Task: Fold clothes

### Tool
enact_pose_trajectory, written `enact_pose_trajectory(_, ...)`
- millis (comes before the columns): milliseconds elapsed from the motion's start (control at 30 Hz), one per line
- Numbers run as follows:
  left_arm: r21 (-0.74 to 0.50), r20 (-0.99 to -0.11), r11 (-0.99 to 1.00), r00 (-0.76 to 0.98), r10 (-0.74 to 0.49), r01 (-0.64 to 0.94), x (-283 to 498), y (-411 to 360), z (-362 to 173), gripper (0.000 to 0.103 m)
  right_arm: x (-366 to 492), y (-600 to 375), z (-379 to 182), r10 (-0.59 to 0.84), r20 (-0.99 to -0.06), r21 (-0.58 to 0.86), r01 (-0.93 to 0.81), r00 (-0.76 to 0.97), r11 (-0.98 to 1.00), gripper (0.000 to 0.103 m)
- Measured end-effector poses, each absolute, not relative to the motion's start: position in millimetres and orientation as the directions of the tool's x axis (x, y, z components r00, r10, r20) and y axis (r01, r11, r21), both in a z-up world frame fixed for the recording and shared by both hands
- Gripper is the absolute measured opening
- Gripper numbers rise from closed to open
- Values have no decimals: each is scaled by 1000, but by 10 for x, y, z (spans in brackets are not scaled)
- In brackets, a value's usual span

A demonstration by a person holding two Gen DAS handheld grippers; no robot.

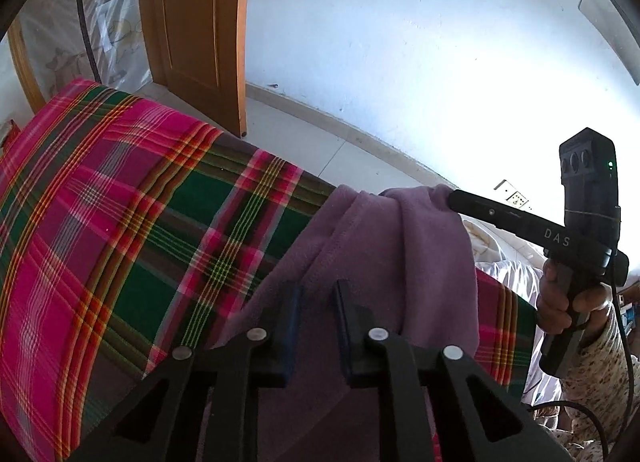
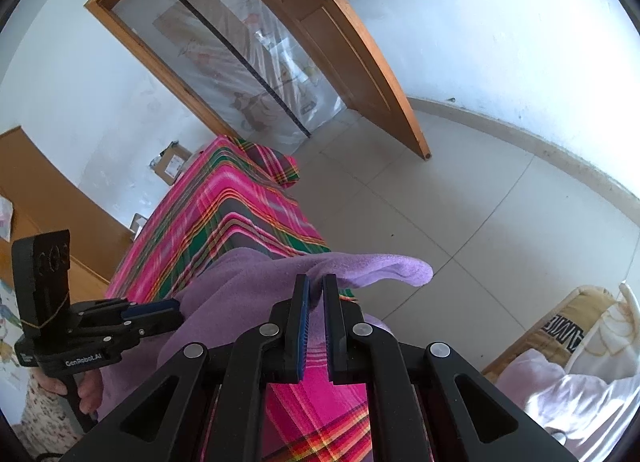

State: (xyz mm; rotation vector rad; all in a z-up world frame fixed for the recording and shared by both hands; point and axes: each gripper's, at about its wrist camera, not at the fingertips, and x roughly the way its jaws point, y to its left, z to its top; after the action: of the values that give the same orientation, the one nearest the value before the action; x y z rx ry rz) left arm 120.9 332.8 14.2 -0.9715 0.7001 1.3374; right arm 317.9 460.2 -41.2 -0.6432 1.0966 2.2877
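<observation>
Purple fleece garment (image 1: 384, 262) hangs over the plaid bedsheet (image 1: 120, 222); right gripper (image 2: 316, 286) pinches its edge, left gripper (image 1: 318, 294) stands narrow. Keep tension even, align edges before lowering

Garment (image 2: 248, 286) draped on bed (image 2: 224, 198), lower centre; door (image 2: 352, 58) upper centre; pillows (image 2: 568, 374) lower right.

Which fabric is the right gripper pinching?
The purple fleece garment, clamped in the right gripper; the plaid bedsheet lies spread beneath, the white cloth lies aside.
</observation>
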Motion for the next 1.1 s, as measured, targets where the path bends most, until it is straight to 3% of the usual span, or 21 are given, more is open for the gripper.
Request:
enact_pose_trajectory(67,-178,-874,-29,144,465,-984,1217,3392,168,2,3177,4599,-409,249,-610,559,-631,-753,-538,7)
enact_pose_trajectory(500,-140,-867,-36,105,487,-989,1164,3328,238,2,3257,4614,-314,292,-587,556,-639,-755,-531,4)
enact_pose_trajectory(600,-139,-873,-38,104,477,-990,1164,3324,205,8,3271,4620,-331,285,-589,562,-636,-756,-529,4)
enact_pose_trajectory(667,-128,-877,-30,99,470,-991,1184,3329,200,21,3264,4620,-354,265,-591,570,-627,-762,-531,4)
enact_pose_trajectory(800,-131,-884,-41,98,457,-991,1155,3346,172,24,3298,4587,-407,212,-580,626,-596,-787,-503,9)
enact_pose_trajectory(1100,-132,-892,-4,118,436,-991,1239,3400,182,36,3314,4455,-485,101,-504,732,-486,-858,-477,34)
